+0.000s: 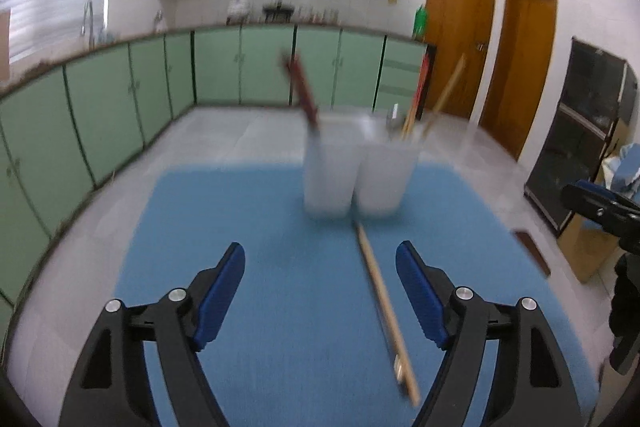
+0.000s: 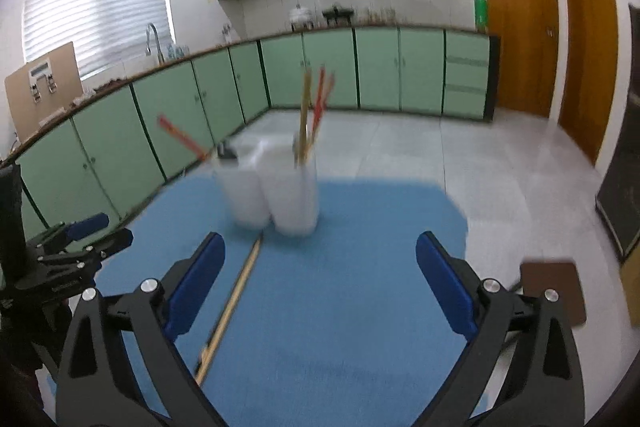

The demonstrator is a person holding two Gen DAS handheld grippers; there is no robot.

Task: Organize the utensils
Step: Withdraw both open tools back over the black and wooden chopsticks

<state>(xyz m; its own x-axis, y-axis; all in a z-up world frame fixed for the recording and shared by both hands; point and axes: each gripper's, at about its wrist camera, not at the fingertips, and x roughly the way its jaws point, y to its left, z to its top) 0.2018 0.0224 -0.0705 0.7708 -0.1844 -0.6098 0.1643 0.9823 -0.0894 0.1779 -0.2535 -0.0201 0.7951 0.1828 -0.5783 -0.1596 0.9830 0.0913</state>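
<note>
Above the blue mat [image 1: 248,211], both grippers [image 1: 320,259] [image 2: 320,247] tilt downward, jaws apart.

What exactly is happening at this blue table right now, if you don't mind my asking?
A person is sorting utensils with two handheld grippers. Both the left gripper and the right gripper are open and empty above the blue mat. A wooden chopstick still lies loose on it, in front of two white cups already holding utensils.
</note>
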